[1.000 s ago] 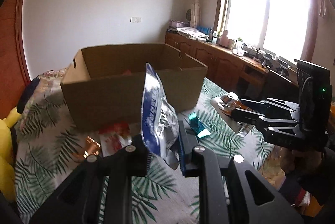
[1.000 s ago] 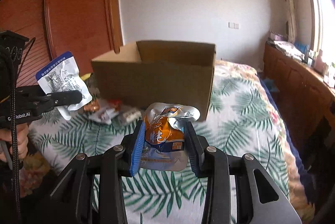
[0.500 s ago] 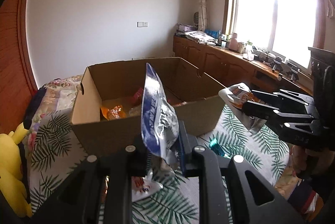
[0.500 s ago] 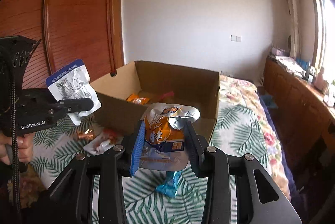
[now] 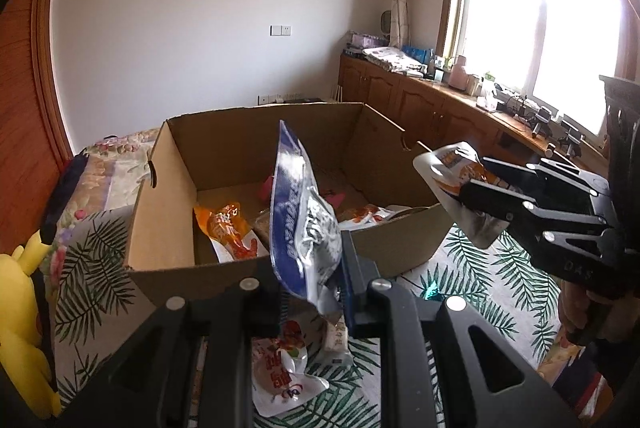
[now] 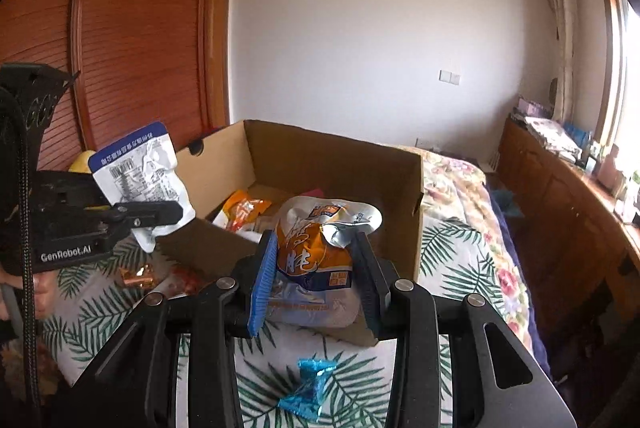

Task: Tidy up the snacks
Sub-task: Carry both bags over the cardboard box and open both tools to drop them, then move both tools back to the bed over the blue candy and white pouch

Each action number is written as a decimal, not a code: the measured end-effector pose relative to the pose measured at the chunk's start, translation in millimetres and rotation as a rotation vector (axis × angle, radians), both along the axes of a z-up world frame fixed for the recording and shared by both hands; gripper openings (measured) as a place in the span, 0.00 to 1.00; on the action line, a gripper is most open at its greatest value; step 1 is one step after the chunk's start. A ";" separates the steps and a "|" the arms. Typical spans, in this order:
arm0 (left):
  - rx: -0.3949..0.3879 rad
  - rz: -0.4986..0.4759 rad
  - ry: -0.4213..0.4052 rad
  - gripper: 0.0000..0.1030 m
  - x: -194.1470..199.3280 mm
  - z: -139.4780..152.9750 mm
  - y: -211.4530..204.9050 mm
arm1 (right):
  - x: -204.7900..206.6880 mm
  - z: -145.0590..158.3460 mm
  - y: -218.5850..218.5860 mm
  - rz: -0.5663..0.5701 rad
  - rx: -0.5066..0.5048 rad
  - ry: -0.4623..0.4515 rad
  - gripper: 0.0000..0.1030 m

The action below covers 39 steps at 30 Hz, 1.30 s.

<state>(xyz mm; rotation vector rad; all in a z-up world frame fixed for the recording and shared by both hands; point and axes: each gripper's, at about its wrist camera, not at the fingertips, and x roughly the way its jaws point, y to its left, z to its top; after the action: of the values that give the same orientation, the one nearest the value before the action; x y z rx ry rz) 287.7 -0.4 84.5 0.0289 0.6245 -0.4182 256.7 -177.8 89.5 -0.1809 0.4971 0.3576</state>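
Gripping one snack packet (image 5: 304,212) each, both tongs (image 5: 312,292) hover by the box (image 5: 168,196).

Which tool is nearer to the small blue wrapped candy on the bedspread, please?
Right. The right tool hangs just above the blue wrapped candy; the left tool is farther off to its left.

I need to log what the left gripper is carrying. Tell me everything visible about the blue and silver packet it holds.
The blue and silver packet is a crinkled foil pouch: one face deep blue with white lettering, the other silver-white with a barcode and fine print under a blue band. It stands roughly upright, pinched near its lower end between the fingers of the left gripper, clear of the bedspread, in front of the open cardboard box. Nothing else touches it.
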 end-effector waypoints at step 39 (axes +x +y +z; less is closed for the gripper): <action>0.031 0.092 0.038 0.47 45.1 -7.8 -7.5 | 44.6 -17.8 5.8 -0.065 0.016 0.074 0.43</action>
<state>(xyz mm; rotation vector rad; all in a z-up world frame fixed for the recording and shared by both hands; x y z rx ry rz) 332.9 -7.9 76.7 0.0220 0.6676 -0.3208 301.3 -172.0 71.7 -0.1360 0.5718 0.3059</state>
